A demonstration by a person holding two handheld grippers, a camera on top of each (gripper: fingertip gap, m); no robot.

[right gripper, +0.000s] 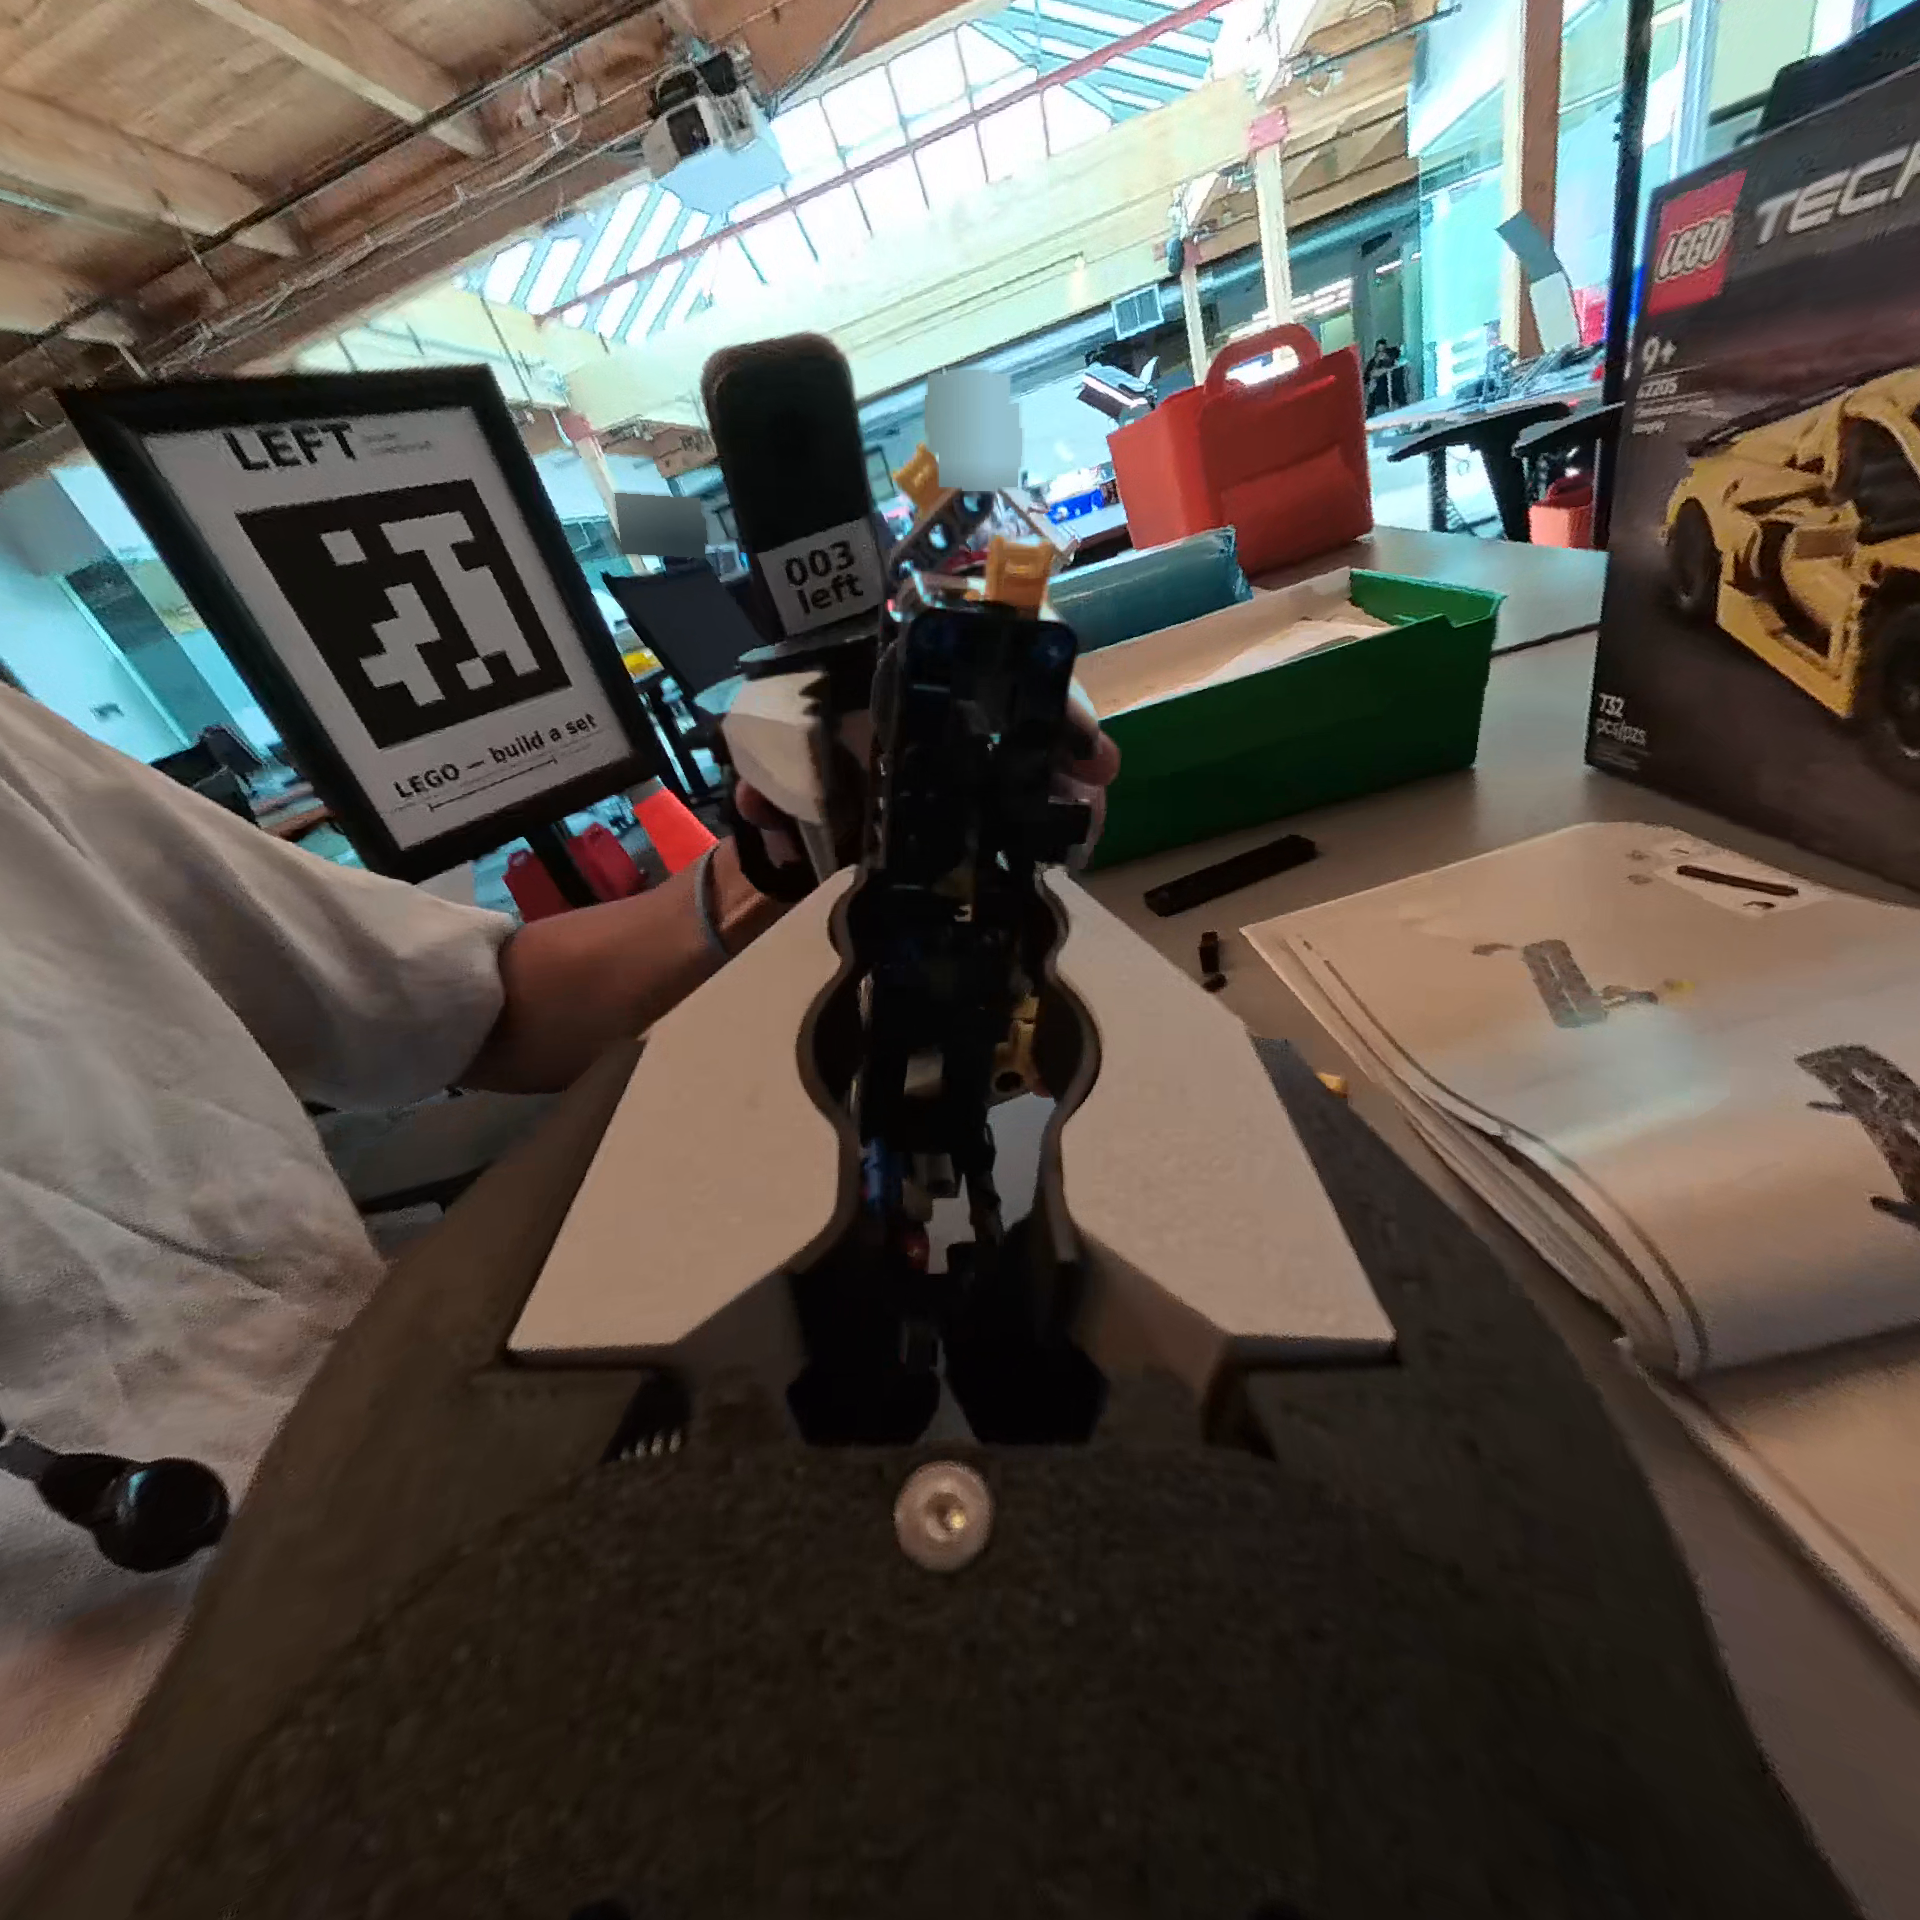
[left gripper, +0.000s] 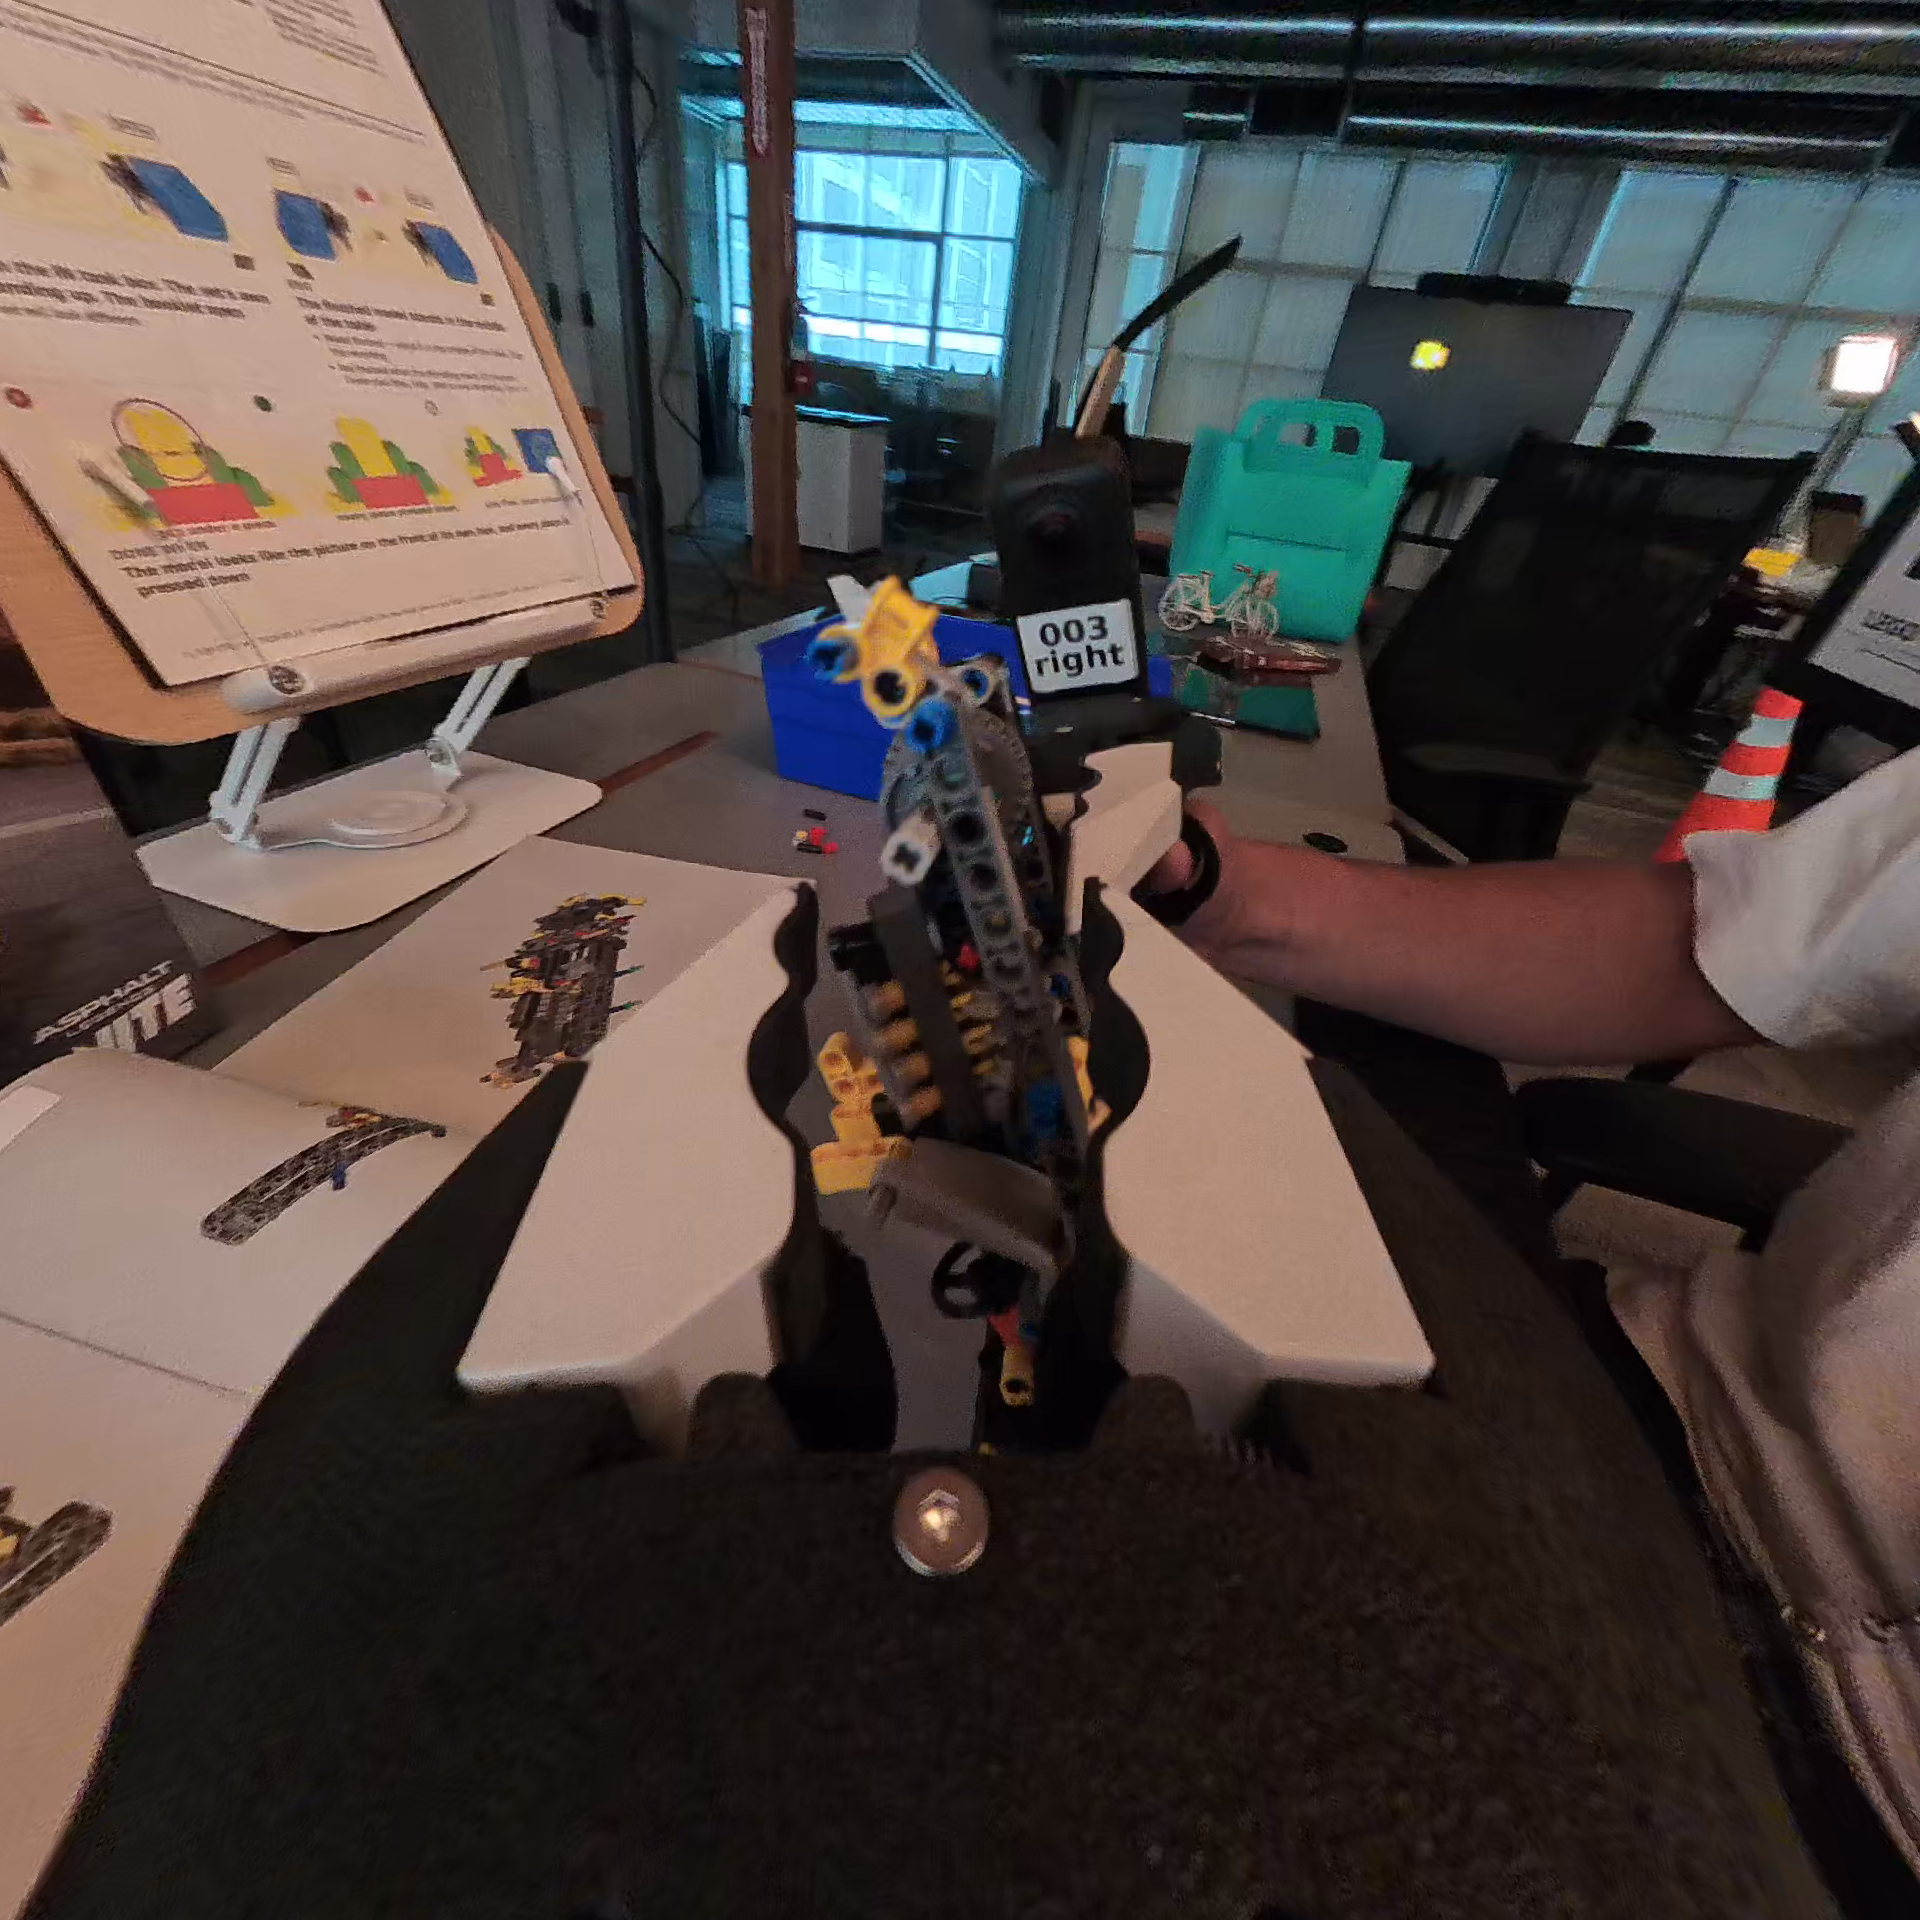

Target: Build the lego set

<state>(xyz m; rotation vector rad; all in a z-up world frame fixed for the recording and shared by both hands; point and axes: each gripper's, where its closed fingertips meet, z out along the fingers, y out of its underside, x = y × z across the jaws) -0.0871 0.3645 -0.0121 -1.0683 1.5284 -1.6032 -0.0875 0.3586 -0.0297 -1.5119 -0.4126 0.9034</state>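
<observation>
Lego model (left gripper: 961, 956) held above grey table (left gripper: 665, 790) in workshop.

place: open workshop loft | cues: timber beams (right gripper: 208, 125), skylights (right gripper: 935, 94), traffic cone (left gripper: 1735, 774), worktables (right gripper: 1455, 582)

obstacles: booklet (right gripper: 1621, 1101), green bin (right gripper: 1299, 707) | free: table (right gripper: 1382, 862) between

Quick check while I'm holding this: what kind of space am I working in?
Probably an open loft-style workshop or lab, not a home. The right wrist view shows timber roof beams and skylights; the left wrist view shows a traffic cone, a wall screen and a blue parts bin.
</observation>
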